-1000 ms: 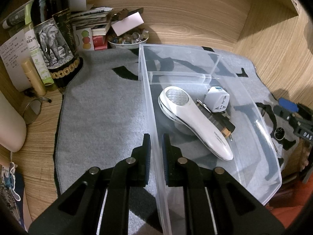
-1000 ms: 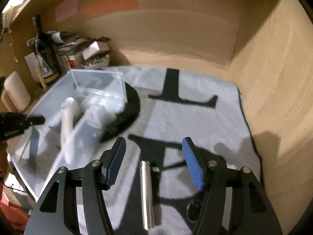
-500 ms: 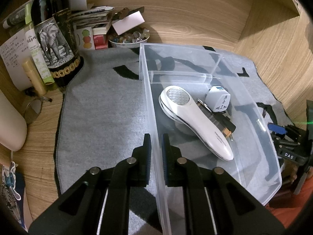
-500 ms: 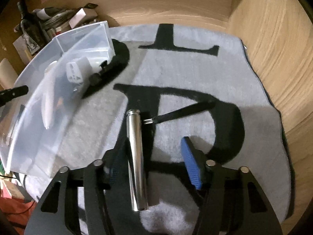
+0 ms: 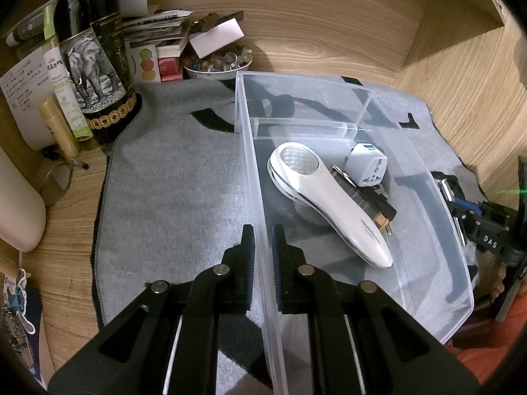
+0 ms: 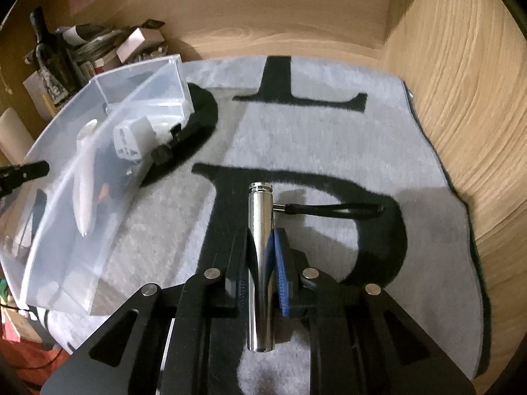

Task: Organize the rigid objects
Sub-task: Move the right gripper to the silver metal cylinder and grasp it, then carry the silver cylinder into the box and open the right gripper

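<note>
- Right wrist view shows my right hand-held gripper (image 6: 263,256) closed on a shiny silver metal cylinder (image 6: 261,263) with a black wrist loop, low over the grey mat with black letters (image 6: 329,144).
- Left wrist view alone shows my left hand-held gripper (image 5: 262,247) pinching the side wall of the clear plastic bin (image 5: 253,171), nearly shut.
- Inside I see a white handheld device (image 5: 326,197) and a white travel adapter (image 5: 367,168); the right view blurs them.
- Only the left view reads the dark elephant-label bottle (image 5: 95,65) on the wooden counter (image 5: 75,191).

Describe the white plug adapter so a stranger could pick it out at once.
Find the clear plastic bin on the grey mat. Inside, beside the head of the long white handheld device, sits the plug adapter. It is the only small white cube there, with socket holes on its face and a blue strip on top.
</note>
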{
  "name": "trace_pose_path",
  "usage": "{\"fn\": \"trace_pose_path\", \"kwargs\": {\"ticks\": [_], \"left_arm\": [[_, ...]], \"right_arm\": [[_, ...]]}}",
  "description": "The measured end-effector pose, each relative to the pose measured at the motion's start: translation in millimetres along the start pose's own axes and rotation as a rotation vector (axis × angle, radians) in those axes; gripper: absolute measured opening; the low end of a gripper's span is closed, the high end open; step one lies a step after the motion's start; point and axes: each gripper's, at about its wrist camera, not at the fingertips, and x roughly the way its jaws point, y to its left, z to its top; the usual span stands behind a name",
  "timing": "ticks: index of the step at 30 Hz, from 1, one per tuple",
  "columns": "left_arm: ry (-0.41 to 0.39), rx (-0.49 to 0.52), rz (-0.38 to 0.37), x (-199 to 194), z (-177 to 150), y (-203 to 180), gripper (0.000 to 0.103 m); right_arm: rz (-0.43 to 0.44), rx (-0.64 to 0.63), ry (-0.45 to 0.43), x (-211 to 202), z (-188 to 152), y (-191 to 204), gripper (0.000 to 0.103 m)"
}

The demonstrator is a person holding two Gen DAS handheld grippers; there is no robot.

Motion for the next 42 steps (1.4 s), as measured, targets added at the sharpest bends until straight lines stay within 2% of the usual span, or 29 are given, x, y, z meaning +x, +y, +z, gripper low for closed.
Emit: {"fn": "trace_pose_path", "kwargs": {"ticks": [19,35,42], "left_arm": [[0.003,0.000,-0.004,-1.0,-2.2,-0.5,0.010],[0.003,-0.001,-0.007,0.2,-1.6,-1.7,0.010],[0.003,-0.004,-0.008,0.7,-1.4,-2.7,0.010]], "right_arm": [[0.040,-0.067,-0.174,-34.8,35.9,27.5,0.014],[0.134,-0.126,-0.322,-57.7,64.6,60.0,0.014],[0.177,-0.170,-0.361,-64.1,74.4,78.6,0.014]]}}
